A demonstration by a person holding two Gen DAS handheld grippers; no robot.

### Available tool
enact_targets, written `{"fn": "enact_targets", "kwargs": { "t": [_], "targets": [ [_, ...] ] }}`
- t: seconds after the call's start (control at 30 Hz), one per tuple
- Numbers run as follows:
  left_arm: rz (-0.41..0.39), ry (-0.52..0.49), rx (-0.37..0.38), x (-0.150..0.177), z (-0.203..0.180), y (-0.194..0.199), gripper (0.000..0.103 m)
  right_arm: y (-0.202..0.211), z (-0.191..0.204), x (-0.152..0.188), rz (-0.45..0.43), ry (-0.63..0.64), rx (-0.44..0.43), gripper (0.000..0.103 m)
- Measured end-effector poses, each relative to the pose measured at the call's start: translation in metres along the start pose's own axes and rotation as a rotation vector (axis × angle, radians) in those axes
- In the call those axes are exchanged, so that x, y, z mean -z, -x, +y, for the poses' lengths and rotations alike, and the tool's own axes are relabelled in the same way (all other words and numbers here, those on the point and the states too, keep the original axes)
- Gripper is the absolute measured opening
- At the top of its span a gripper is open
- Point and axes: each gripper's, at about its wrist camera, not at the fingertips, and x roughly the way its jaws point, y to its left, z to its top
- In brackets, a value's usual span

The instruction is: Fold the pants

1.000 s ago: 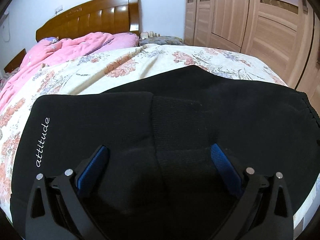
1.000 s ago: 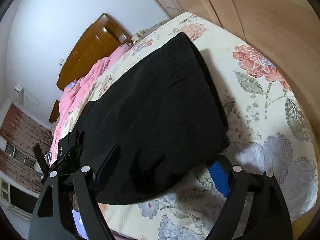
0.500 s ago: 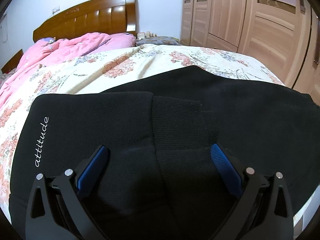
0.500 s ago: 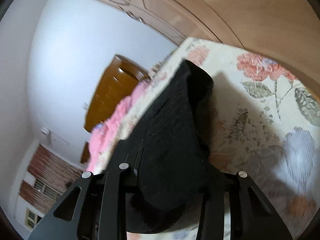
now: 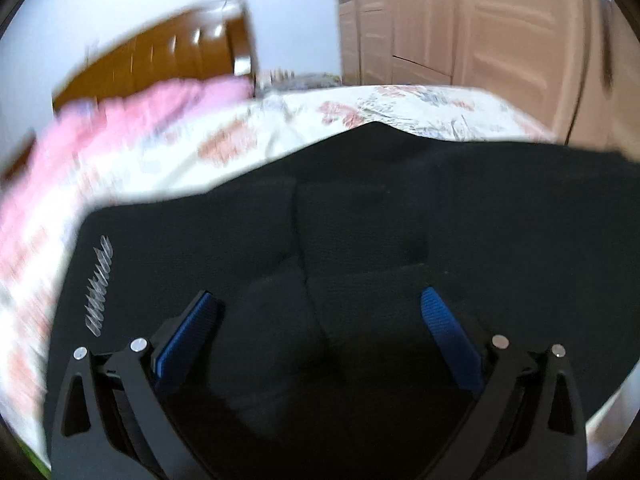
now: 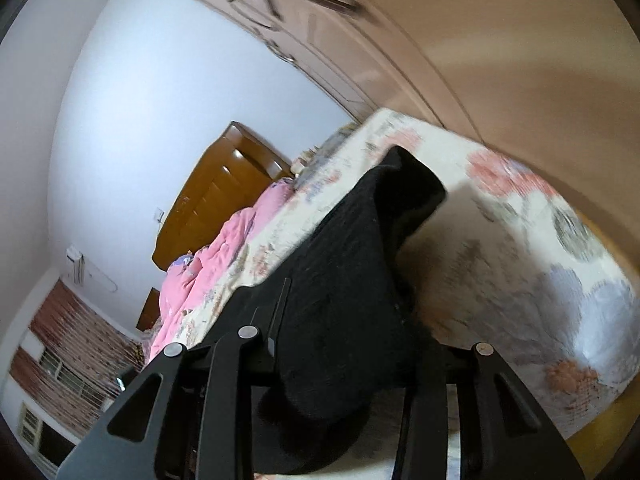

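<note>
Black pants [image 5: 360,240] lie spread on the floral bed sheet [image 5: 400,108], with white lettering [image 5: 98,292] near their left edge. My left gripper [image 5: 318,298] hovers low over the cloth, open, its blue pads [image 5: 192,332] wide apart and gripping nothing. In the right wrist view my right gripper [image 6: 344,344] is shut on one end of the pants [image 6: 344,280]. That end is raised off the sheet [image 6: 520,240] and the cloth drapes back toward the bed. The right pads are hidden by the fabric.
A pink quilt [image 5: 140,120] is bunched before the wooden headboard [image 5: 160,60] at the far left. Wardrobe doors [image 5: 480,40] stand close along the bed's right side. Bare floral sheet shows beyond the pants and at the right gripper's side [image 6: 580,300].
My right gripper closed on the end of the pants and lifted it off the sheet, tilting upward. The left gripper stayed open over the cloth, shifting only slightly.
</note>
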Motion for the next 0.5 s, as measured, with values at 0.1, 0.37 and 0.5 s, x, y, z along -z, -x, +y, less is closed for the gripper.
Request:
{"fn": "enact_targets", "kwargs": {
  "t": [0.1, 0.37, 0.5],
  "targets": [
    [-0.048, 0.038, -0.019, -0.002, 0.016, 0.023, 0.101, -0.004, 0.048, -0.006, -0.024, 0.119, -0.014, 0.038],
    [-0.218, 0.329, -0.081, 0.036, 0.117, 0.094, 0.101, -0.075, 0.237, 0.036, 0.015, 0.59, -0.08, 0.038],
    [-0.271, 0.448, -0.152, 0.065, 0.165, 0.126, 0.101, -0.135, 0.32, 0.113, 0.099, 0.816, -0.078, 0.038]
  ]
}}
